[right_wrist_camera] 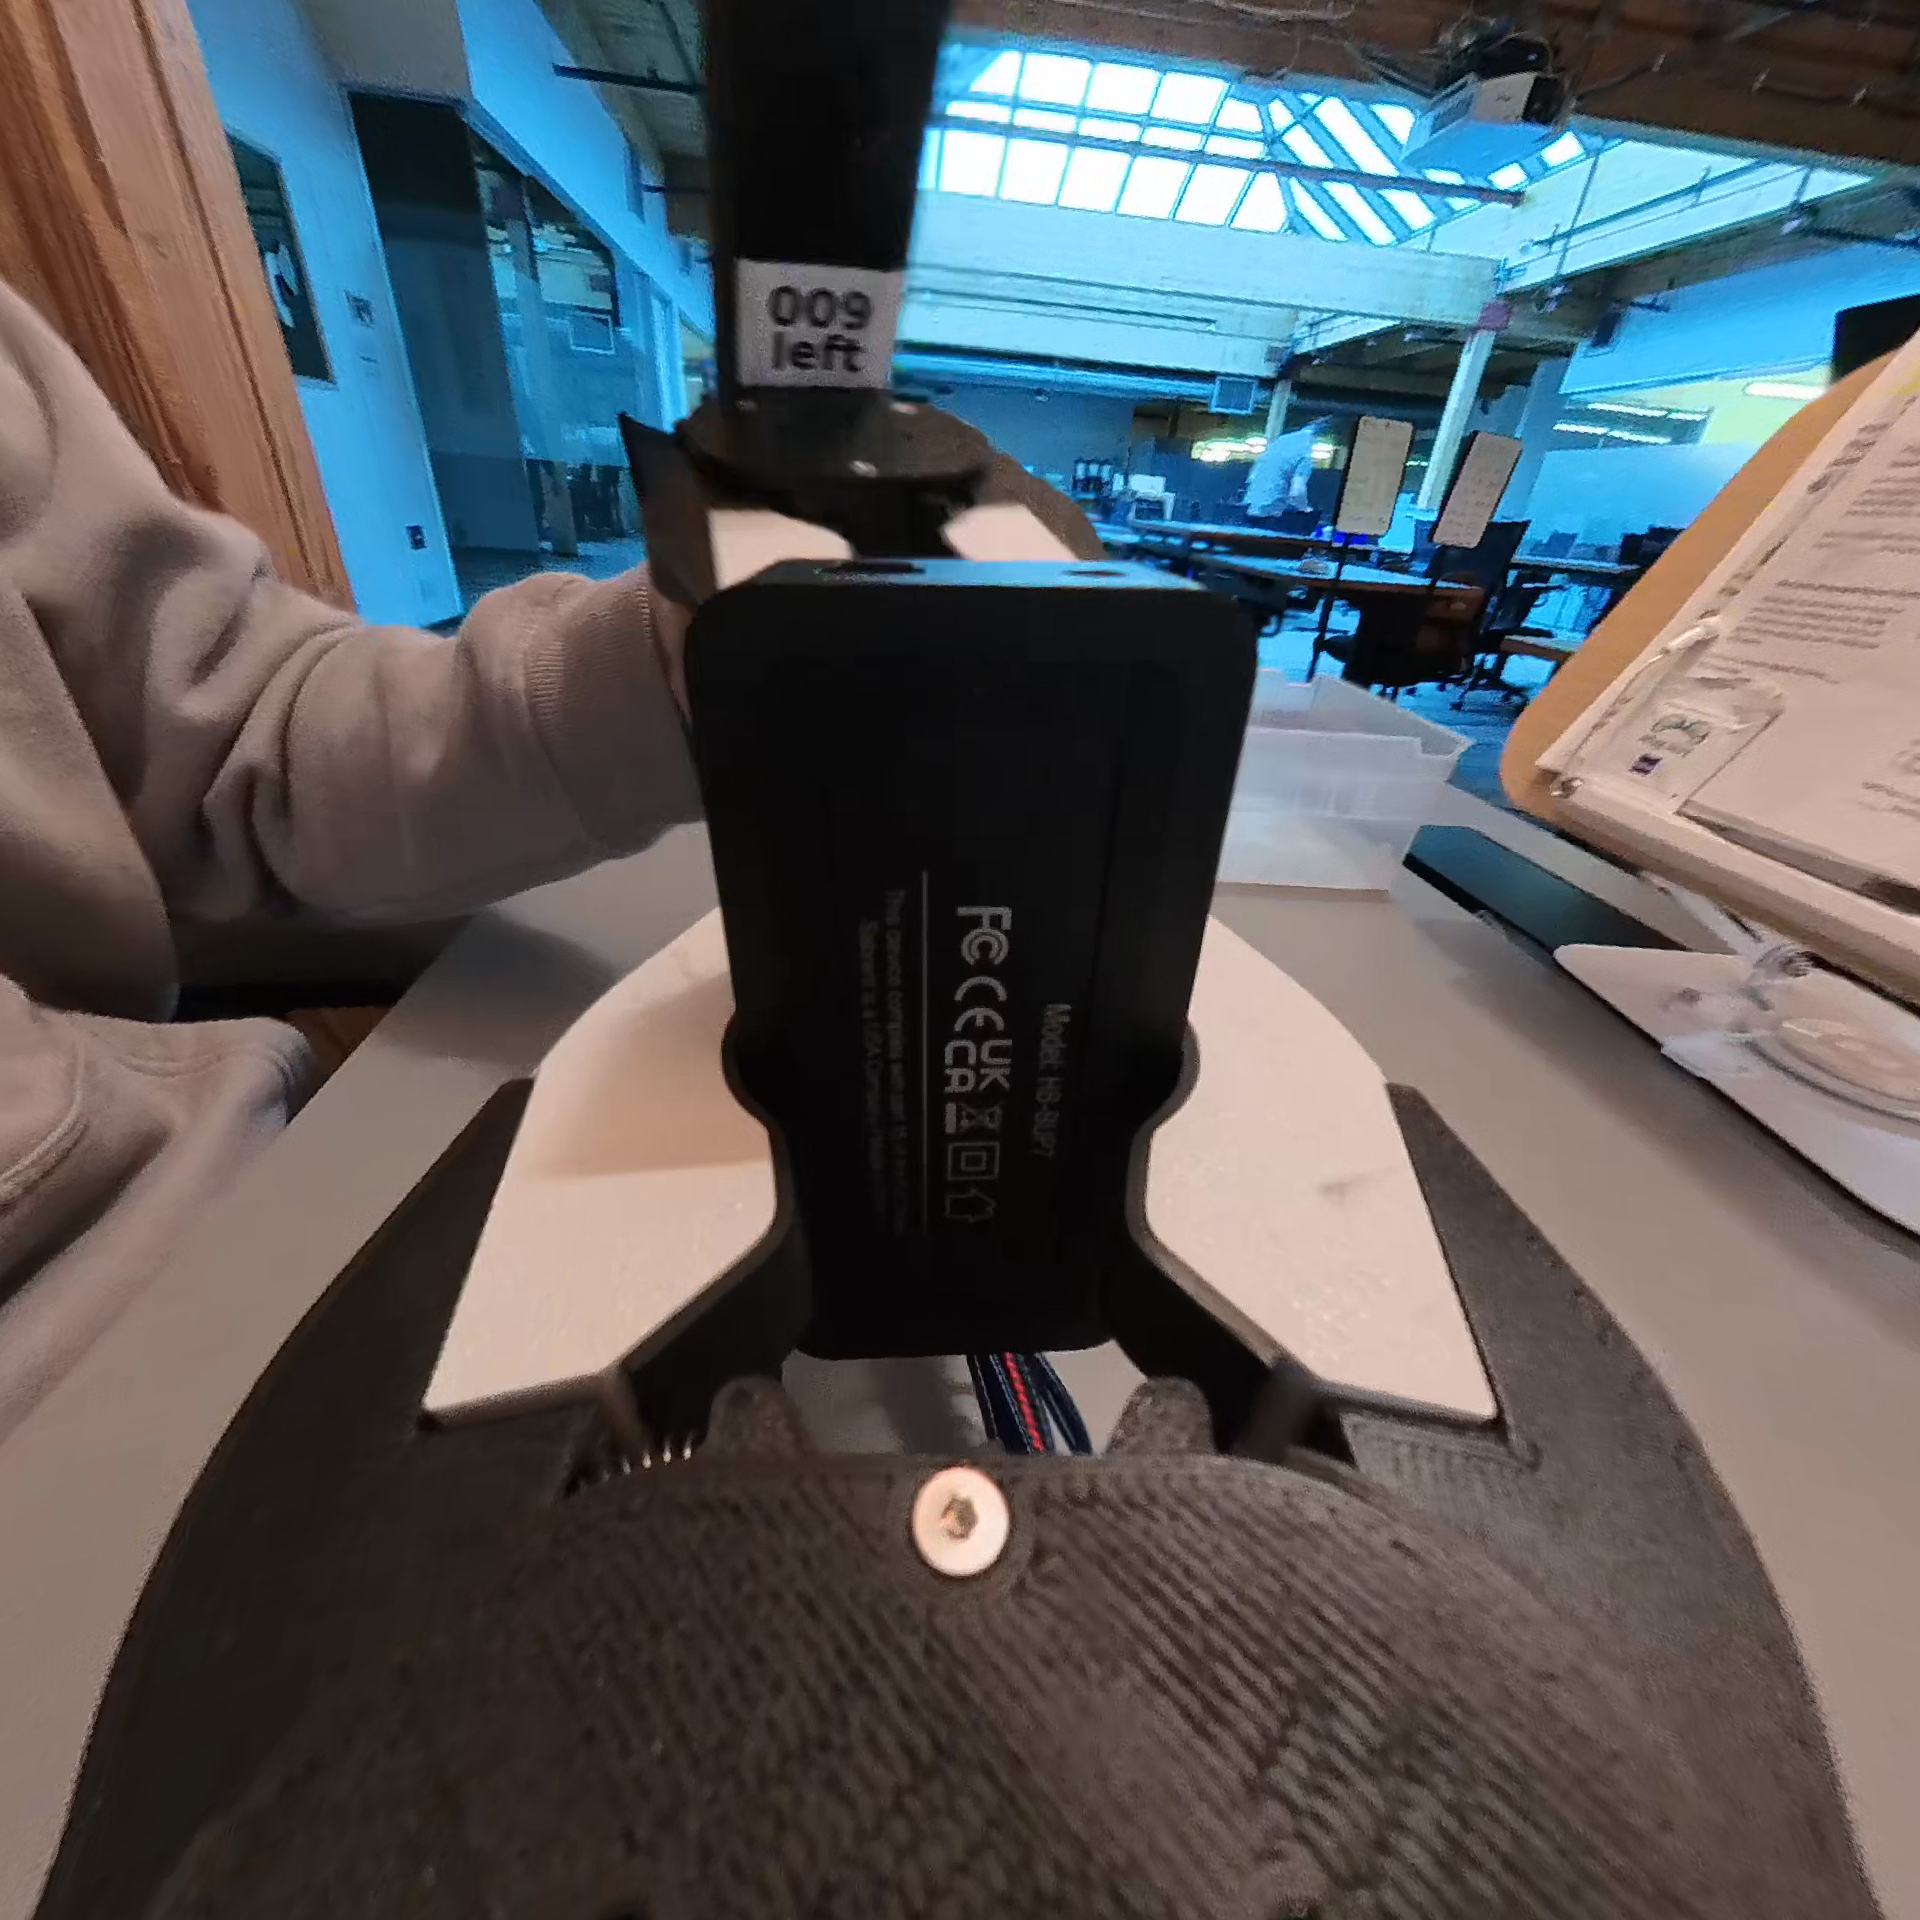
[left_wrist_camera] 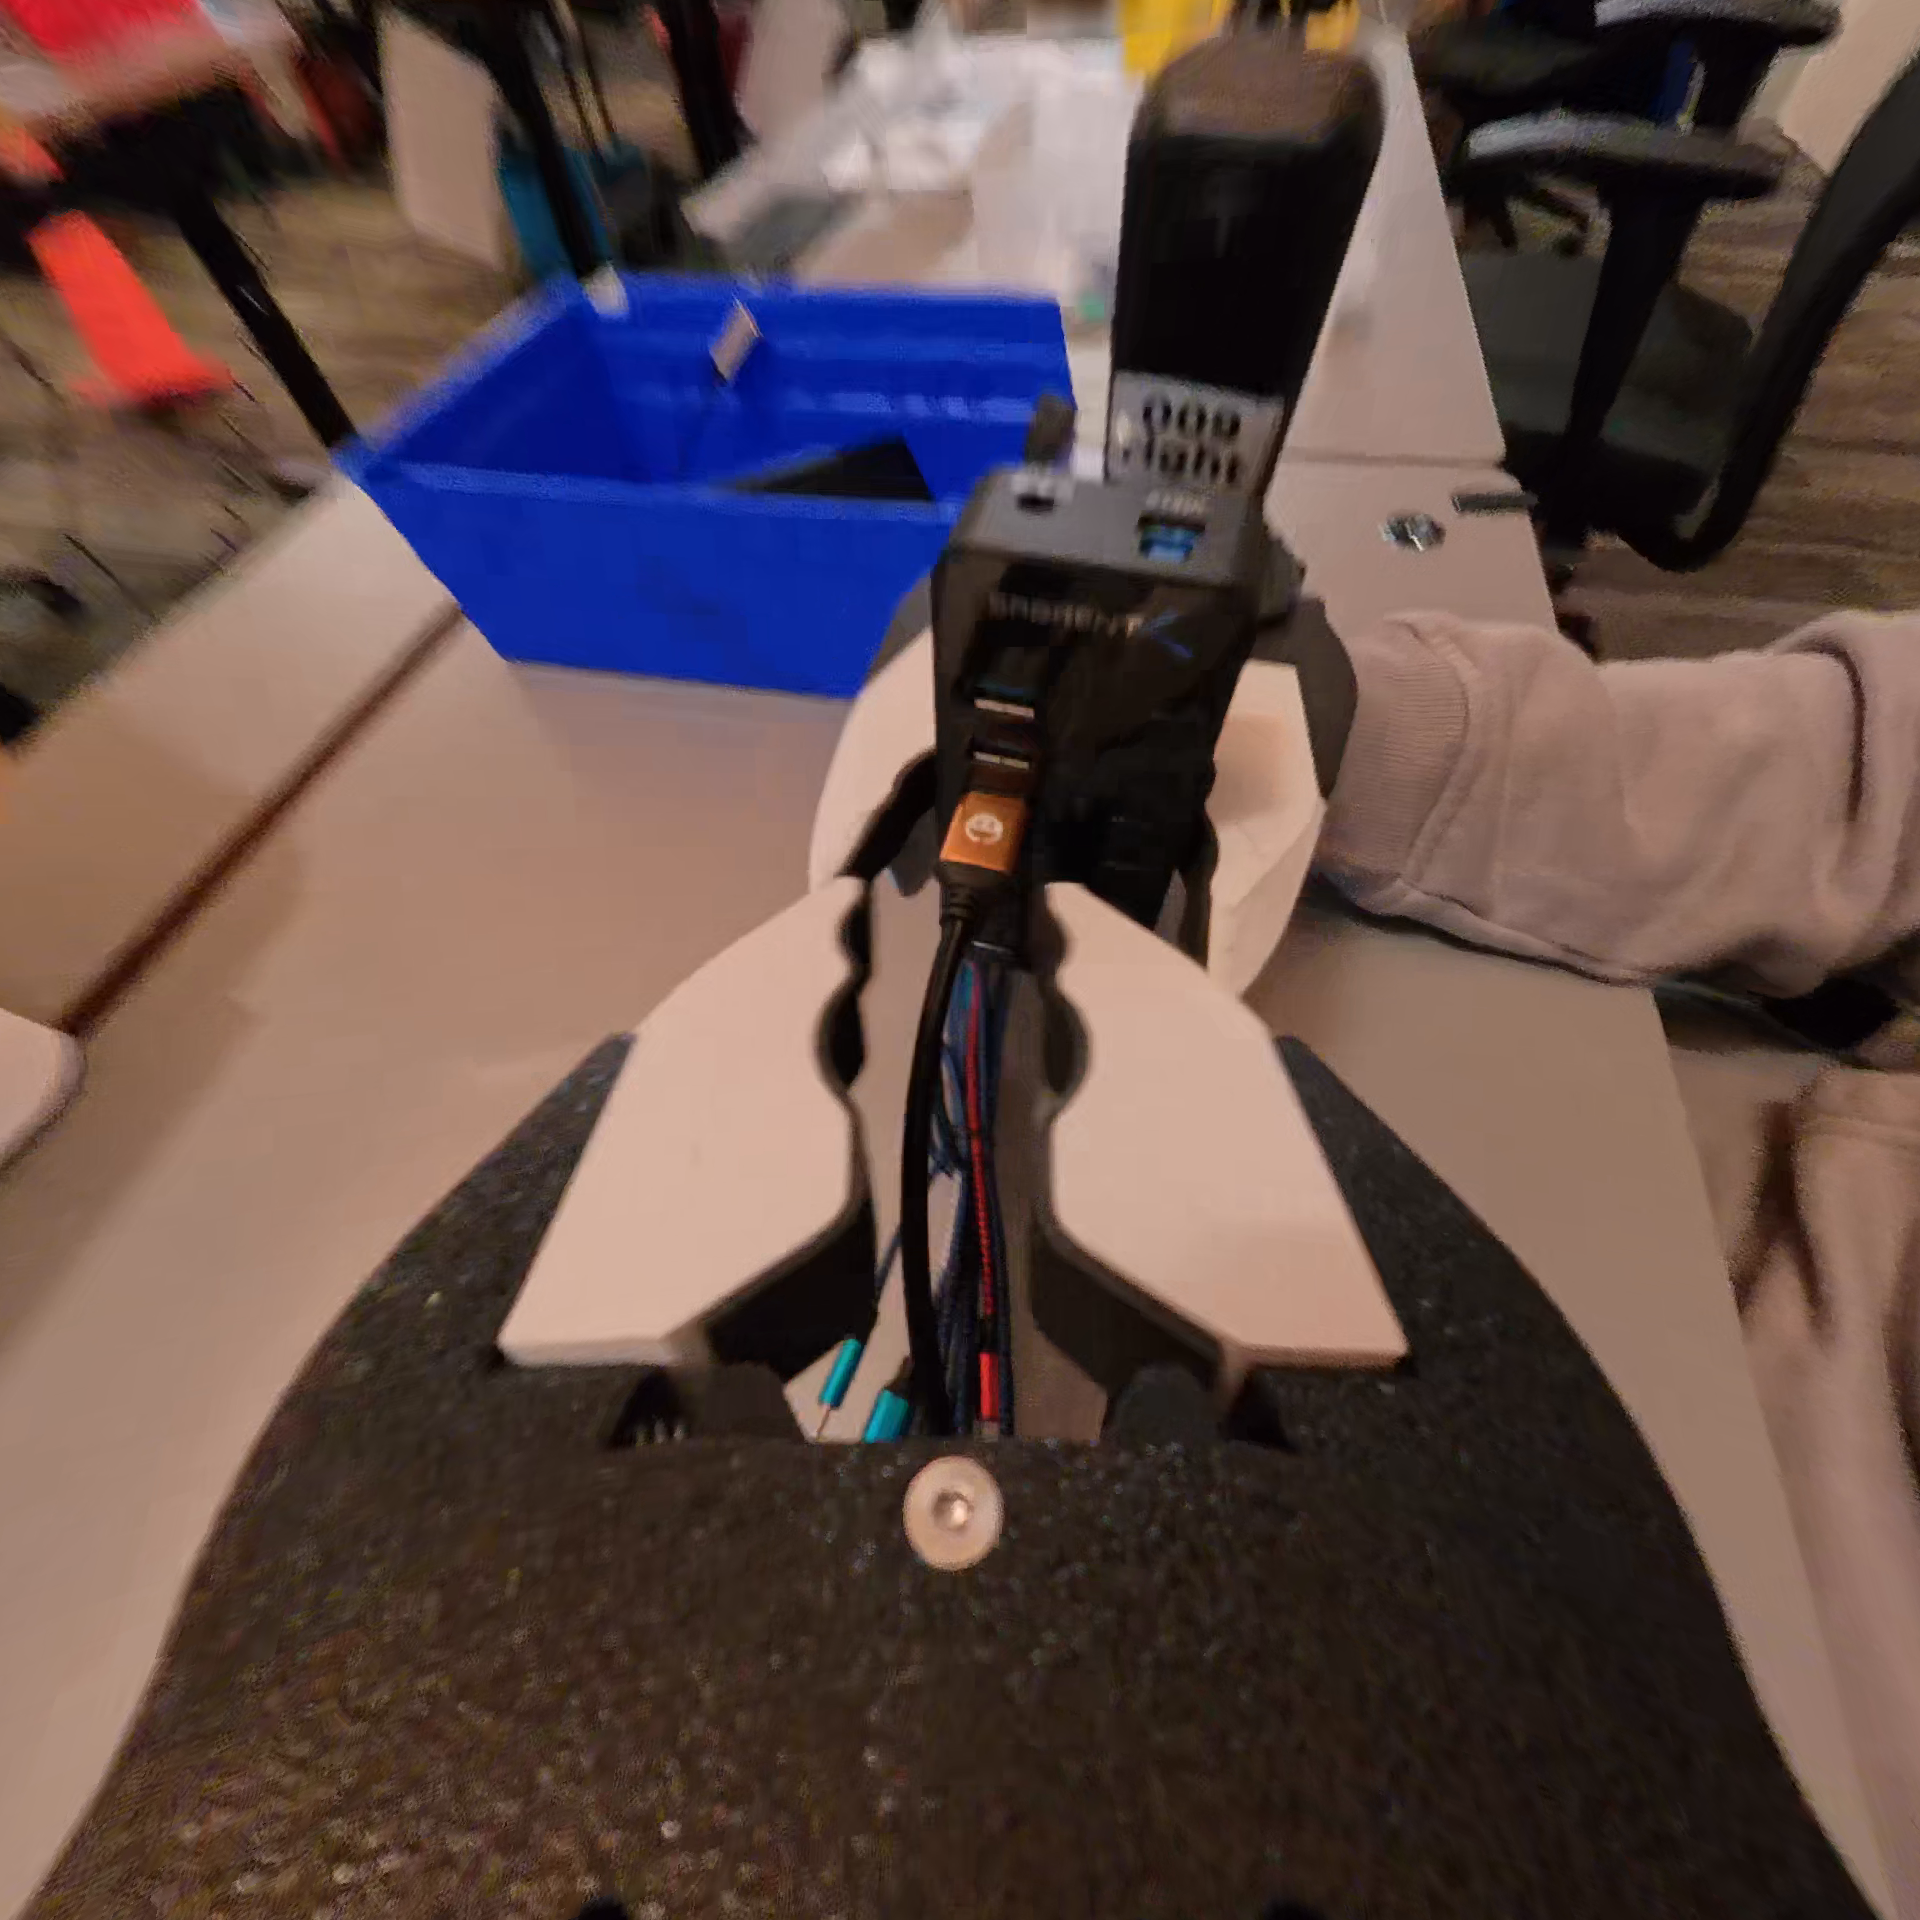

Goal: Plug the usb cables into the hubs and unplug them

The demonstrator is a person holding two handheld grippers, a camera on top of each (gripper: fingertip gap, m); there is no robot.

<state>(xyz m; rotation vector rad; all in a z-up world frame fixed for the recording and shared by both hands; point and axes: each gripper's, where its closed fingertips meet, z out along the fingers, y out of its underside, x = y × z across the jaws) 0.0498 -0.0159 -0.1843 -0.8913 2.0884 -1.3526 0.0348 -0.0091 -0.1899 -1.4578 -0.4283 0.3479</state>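
My right gripper (right_wrist_camera: pixel 961 997) is shut on a black USB hub (right_wrist_camera: pixel 966 935) and holds it upright above the table, underside facing its camera. In the left wrist view the hub (left_wrist_camera: pixel 1091 644) shows its port face, with the right gripper's body (left_wrist_camera: pixel 1205 291) behind it. My left gripper (left_wrist_camera: pixel 956 904) is shut on the black cable just behind an orange USB plug (left_wrist_camera: pixel 982 842). The plug's metal end sits at a port low on the hub; how deep is blurred. Blue and red braided cables (left_wrist_camera: pixel 977 1195) hang between my left fingers and show under the hub (right_wrist_camera: pixel 1023 1403).
A blue plastic bin (left_wrist_camera: pixel 675 540) stands on the white table (left_wrist_camera: pixel 468 883) behind left. A person's grey sleeve (left_wrist_camera: pixel 1558 790) reaches in from the right. Papers on a board (right_wrist_camera: pixel 1766 675) and a clear tray (right_wrist_camera: pixel 1330 790) lie right of the hub. An office chair (left_wrist_camera: pixel 1662 312) stands beyond the table.
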